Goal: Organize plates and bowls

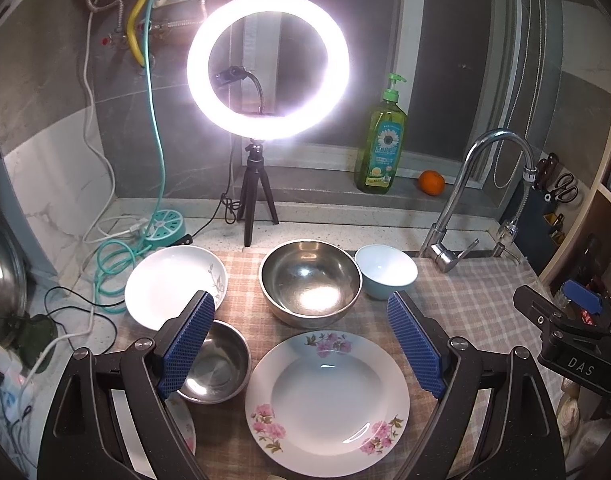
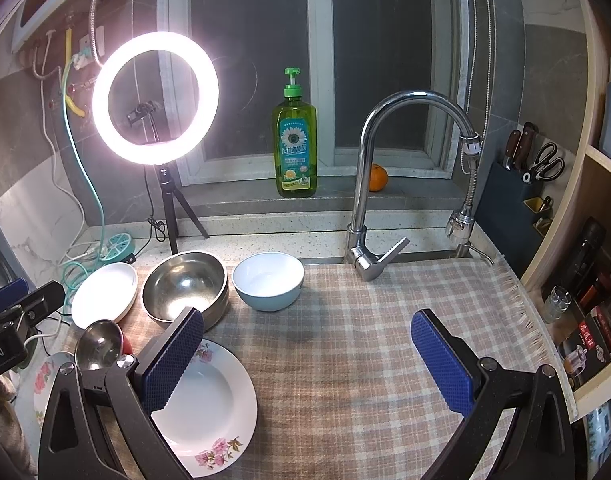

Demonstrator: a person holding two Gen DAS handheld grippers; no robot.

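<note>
On the checked cloth lie a flowered plate, a large steel bowl, a small steel bowl, a pale blue bowl and a plain white plate. A second flowered plate shows at the left edge. My left gripper hangs open above the flowered plate, holding nothing. My right gripper is open over bare cloth, to the right of the dishes.
A lit ring light on a tripod stands behind the dishes. A green soap bottle and an orange sit on the sill. The faucet rises at the back right. Cables and a teal power hub lie left. A shelf stands at the right.
</note>
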